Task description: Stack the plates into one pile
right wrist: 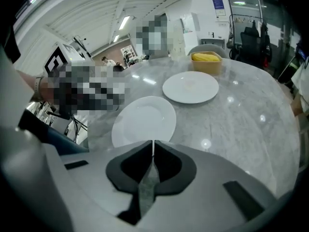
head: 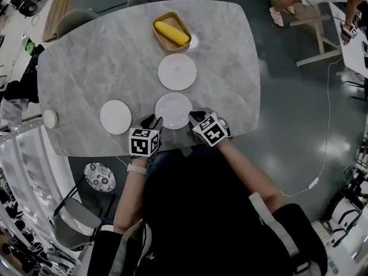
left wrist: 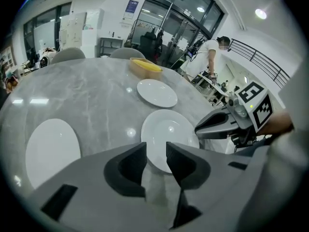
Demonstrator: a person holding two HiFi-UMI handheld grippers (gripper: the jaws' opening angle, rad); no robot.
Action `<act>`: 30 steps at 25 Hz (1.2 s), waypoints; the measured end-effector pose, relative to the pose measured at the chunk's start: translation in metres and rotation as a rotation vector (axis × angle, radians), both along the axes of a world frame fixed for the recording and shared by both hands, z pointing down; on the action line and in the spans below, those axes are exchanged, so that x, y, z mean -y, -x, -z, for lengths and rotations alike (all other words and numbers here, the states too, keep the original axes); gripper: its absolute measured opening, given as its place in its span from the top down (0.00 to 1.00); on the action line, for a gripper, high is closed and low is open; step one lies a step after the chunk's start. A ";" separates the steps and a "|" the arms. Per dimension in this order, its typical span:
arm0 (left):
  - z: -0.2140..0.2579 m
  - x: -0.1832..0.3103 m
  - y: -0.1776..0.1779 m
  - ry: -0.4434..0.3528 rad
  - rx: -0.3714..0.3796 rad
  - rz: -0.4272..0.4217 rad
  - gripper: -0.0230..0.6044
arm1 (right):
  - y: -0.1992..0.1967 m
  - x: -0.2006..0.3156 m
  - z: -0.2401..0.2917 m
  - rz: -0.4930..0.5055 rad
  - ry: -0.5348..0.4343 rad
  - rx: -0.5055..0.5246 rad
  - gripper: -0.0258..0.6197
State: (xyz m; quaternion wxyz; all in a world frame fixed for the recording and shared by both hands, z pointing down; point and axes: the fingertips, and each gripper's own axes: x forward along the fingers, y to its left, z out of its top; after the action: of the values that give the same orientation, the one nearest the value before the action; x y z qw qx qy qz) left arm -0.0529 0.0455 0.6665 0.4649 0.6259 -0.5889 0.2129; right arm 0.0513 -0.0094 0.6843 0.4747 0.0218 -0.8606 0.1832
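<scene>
Flanking the nearest plate (head: 173, 110) at the table's (head: 103, 56) near edge, the two grippers sit one on each side of it: the left gripper (left wrist: 155, 151) at its near-left rim, the right gripper (right wrist: 153, 146) at its near-right rim. The left one's jaws stand apart with nothing pressed between them. In its own view the plate's rim lies just beyond the gap, a little right of dead ahead. The right one's jaws are closed tight on nothing, with the same plate straight ahead of the tips. The plate is round and has no long axis, so the rim is the only hold. The second plate (head: 177, 71) lies farther toward the far edge, near the first but apart from it. The third plate (head: 115, 116) sits off to the left by the near edge, on the left gripper's side. All three lie flat and single, so the pile is not begun. In my judgement the left gripper, parted and close on the rim, is better placed to take the nearest plate
</scene>
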 end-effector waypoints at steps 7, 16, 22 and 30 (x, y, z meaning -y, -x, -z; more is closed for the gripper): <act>-0.009 0.001 0.005 0.018 -0.038 -0.063 0.71 | 0.001 -0.001 -0.005 -0.054 -0.034 -0.026 0.93; -0.010 0.013 -0.009 -0.004 -0.141 -0.163 0.70 | -0.005 -0.007 -0.016 -0.084 -0.054 -0.073 0.93; -0.013 0.022 -0.016 -0.010 -0.152 -0.236 0.73 | -0.004 -0.005 -0.015 -0.137 -0.073 -0.064 0.93; -0.013 0.024 -0.021 -0.020 -0.207 -0.266 0.81 | -0.016 -0.011 -0.012 -0.150 -0.099 -0.114 0.93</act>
State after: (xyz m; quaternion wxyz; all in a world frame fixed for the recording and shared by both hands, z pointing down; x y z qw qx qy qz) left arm -0.0316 0.0214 0.6791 0.4848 0.7213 -0.4520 0.2009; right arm 0.0675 0.0019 0.6965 0.5061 0.1202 -0.8362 0.1740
